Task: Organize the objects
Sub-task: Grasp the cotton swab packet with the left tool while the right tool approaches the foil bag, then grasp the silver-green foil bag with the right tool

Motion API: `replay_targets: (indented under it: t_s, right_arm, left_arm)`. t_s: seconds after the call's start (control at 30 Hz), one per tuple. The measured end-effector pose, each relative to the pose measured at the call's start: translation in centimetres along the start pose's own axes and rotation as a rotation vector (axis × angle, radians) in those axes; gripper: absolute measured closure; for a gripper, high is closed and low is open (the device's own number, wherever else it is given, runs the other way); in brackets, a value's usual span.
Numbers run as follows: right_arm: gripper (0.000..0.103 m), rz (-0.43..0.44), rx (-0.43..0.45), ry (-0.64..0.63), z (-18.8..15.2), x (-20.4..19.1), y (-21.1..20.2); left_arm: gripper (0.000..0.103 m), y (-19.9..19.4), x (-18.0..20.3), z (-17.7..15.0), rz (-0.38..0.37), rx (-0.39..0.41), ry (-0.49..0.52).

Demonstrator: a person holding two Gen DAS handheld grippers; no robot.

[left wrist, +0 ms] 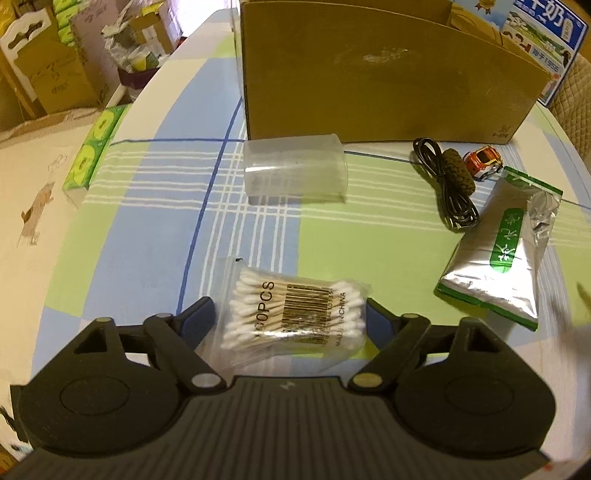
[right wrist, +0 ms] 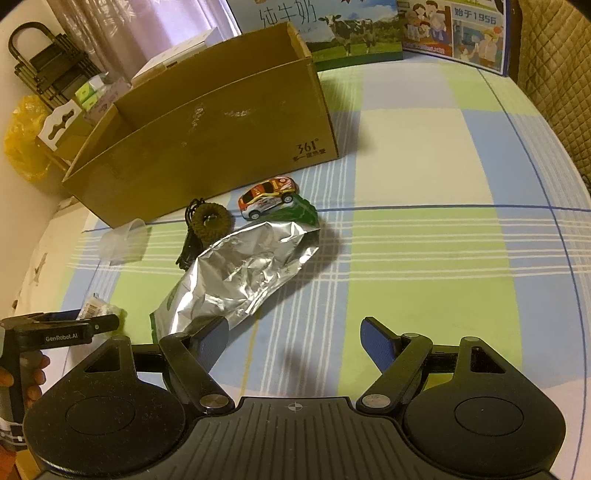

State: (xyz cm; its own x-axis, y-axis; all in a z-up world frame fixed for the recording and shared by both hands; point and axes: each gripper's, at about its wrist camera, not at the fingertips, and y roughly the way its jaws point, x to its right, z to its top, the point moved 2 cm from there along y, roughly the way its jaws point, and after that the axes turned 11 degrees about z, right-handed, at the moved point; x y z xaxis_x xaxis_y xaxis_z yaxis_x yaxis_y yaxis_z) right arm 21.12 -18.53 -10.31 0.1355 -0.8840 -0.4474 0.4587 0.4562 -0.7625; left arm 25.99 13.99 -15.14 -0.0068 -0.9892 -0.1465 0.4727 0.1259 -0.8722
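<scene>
A clear bag of cotton swabs (left wrist: 291,306) lies on the checked tablecloth between the blue pads of my left gripper (left wrist: 290,319), which is open around it. Farther off, a clear plastic cup (left wrist: 295,170) lies on its side before the open cardboard box (left wrist: 369,74). At right are a black cable (left wrist: 454,199), a brown woven ring (left wrist: 456,168), a toy car (left wrist: 484,162) and a silver-green foil pouch (left wrist: 495,266). My right gripper (right wrist: 295,339) is open and holds nothing; its left finger is beside the foil pouch (right wrist: 240,273). The toy car (right wrist: 267,197) leans on the pouch's green end.
Printed milk cartons (right wrist: 351,29) stand behind the cardboard box (right wrist: 207,133). Green tissue packs (left wrist: 92,147) sit at the table's left edge. A quilted chair back (right wrist: 554,74) rises at the right. A hand (right wrist: 33,373) holds the left gripper's handle.
</scene>
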Motion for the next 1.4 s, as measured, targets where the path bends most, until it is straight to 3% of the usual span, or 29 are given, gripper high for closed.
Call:
replay_targets:
  t_s: [0.1,0.33,0.57,0.9,1.03,1.07,1.17,1.4]
  right_arm:
    - [0.027,0.012,0.002,0.007,0.2,-0.1,0.5]
    - [0.027,0.072,0.043,0.056,0.9,0.1,1.6]
    - [0.022,0.171,0.111,0.267,2.4,2.3,3.3]
    - [0.023,0.141,0.230,0.432,4.1,4.9,5.6]
    - [0.034,0.164,0.216,0.429,4.2,4.9,6.1]
    - [0.046,0.169,0.204,0.418,4.2,4.8,6.3]
    - [0.066,0.188,0.193,0.388,3.9,4.4,6.5]
    - [0.074,0.172,0.182,0.301,3.8,3.4,4.8]
  left_arm:
    - [0.033,-0.2,0.0,0.1,0.000,0.012,0.006]
    - [0.034,-1.0,-0.5,0.5,-0.007,0.019,-0.018]
    - [0.034,-2.4,-1.4,1.9,0.000,0.051,-0.044]
    - [0.034,-2.8,-3.2,2.0,0.029,0.052,-0.091]
    - [0.034,-2.8,-3.8,1.7,0.041,0.043,-0.103]
    - [0.034,-2.8,-3.8,1.7,0.042,0.041,-0.105]
    - [0.034,-2.9,-3.7,1.6,0.043,0.040,-0.105]
    - [0.034,-3.5,-3.5,1.5,0.037,0.051,-0.102]
